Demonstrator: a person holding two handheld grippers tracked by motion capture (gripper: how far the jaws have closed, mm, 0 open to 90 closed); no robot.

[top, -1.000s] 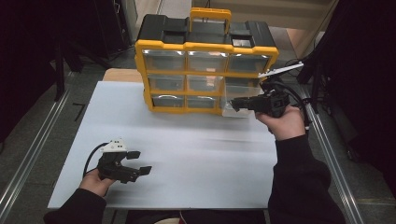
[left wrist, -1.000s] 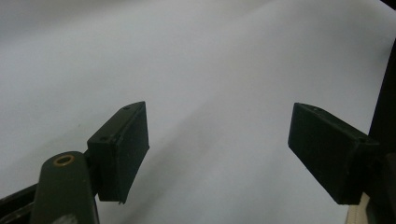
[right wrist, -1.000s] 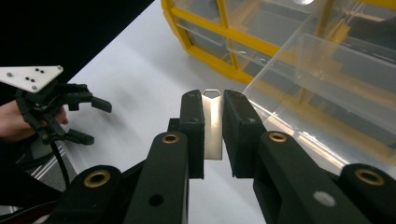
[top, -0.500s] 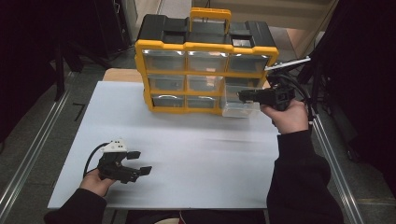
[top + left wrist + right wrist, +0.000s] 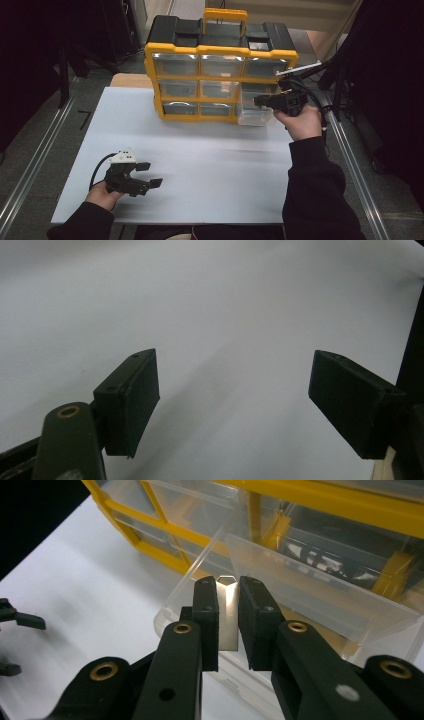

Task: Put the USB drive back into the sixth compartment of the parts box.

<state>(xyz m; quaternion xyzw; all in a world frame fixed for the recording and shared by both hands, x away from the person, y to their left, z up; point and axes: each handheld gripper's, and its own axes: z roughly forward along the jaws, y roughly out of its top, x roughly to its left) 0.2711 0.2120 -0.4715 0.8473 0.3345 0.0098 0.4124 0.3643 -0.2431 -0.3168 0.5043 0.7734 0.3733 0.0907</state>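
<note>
Overhead light brightens the white matte table, while surroundings from nine to three o'clock stay dark. Glare streaks the yellow plastic drawer cabinet; near black jaws blur softly.

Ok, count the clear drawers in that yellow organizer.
9 in three rows of three; eight sit closed in the yellow-and-black plastic organizer, and the clear plastic bottom-right drawer is pulled out, its tab between the right gripper fingers.

Gripper clamped on drawer tab

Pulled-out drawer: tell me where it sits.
High view: the clear drawer juts from the bottom right slot of the yellow organizer at the table's far side, its front tab pinched by the right gripper.
</note>
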